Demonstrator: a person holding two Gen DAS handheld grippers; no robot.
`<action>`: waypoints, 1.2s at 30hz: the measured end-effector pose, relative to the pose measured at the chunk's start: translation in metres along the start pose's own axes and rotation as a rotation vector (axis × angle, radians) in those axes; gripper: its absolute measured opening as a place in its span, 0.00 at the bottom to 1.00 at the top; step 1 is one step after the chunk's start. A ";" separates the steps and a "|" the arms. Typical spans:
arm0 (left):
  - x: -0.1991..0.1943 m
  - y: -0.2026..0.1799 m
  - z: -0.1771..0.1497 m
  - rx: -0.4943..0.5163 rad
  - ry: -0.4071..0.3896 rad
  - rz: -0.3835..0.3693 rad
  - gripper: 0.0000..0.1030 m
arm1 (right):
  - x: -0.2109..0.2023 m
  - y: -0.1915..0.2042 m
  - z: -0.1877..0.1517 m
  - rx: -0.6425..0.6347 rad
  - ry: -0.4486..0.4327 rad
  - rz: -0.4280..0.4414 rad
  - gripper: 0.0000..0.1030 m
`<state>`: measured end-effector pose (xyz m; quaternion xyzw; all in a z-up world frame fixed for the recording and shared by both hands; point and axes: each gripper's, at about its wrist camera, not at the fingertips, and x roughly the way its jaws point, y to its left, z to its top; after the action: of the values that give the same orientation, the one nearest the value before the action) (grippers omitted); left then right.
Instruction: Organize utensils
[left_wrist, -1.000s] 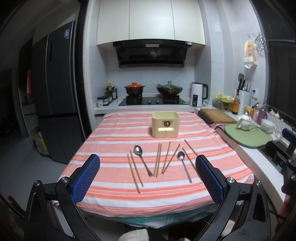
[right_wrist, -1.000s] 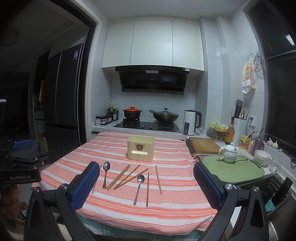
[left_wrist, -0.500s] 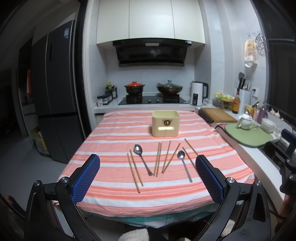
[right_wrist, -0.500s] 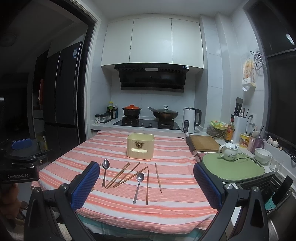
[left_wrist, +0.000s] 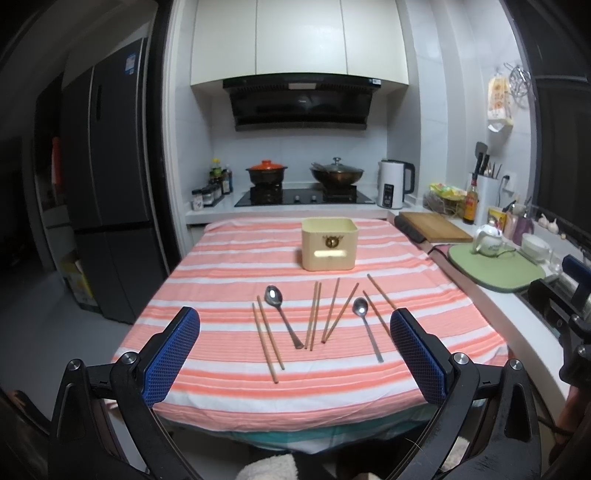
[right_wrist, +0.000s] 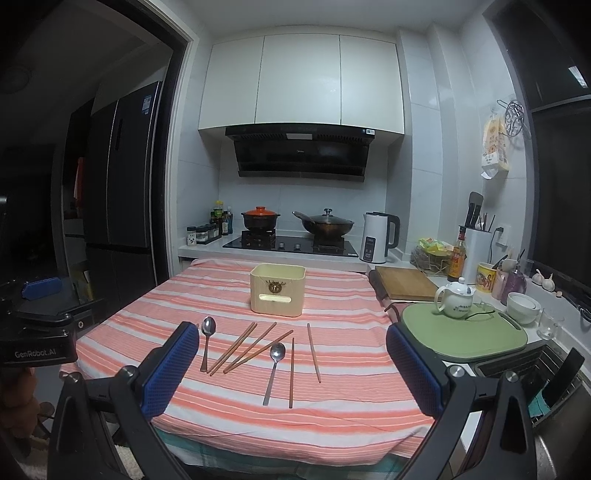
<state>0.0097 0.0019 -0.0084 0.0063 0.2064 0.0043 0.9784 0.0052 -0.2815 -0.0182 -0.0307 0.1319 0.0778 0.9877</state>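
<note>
Left hand-held gripper: low in the frame, blue pads wide apart, holding nothing, short of the desk's near edge.
Right hand-held gripper: same stance, pads apart and empty; the other unit at the left edge of its view reads "GenRobot.AI".
Desk: striped cloth hangs over the near edge; a pad that drags could bunch it and shift everything.
Chopsticks: loose pairs fanned across mid-frame, thin and flat to the cloth; I'd expect a pinch to catch one stick only, or roll it off.
Spoons: two, bowls pointing away, lying among the chopsticks; a slick handle could pivot in the grip.
Box: cream, open-topped, upright beyond the utensils at frame centre; light-looking, so a long stick dropped in at a slant may tip it. Small emblem on front, not readable.
Kettle: far counter, display digits too blurred to read.
</note>
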 end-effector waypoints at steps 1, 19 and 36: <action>0.000 0.000 0.000 0.001 0.002 -0.001 1.00 | 0.000 0.000 0.000 -0.002 0.000 -0.002 1.00; 0.002 0.000 0.001 -0.001 0.006 -0.015 1.00 | 0.002 0.001 0.000 -0.008 0.003 -0.005 1.00; 0.005 -0.003 0.001 0.030 0.000 -0.035 1.00 | 0.002 -0.001 -0.003 -0.005 0.008 -0.008 1.00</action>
<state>0.0143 -0.0010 -0.0098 0.0173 0.2064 -0.0160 0.9782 0.0068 -0.2825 -0.0216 -0.0342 0.1353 0.0739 0.9875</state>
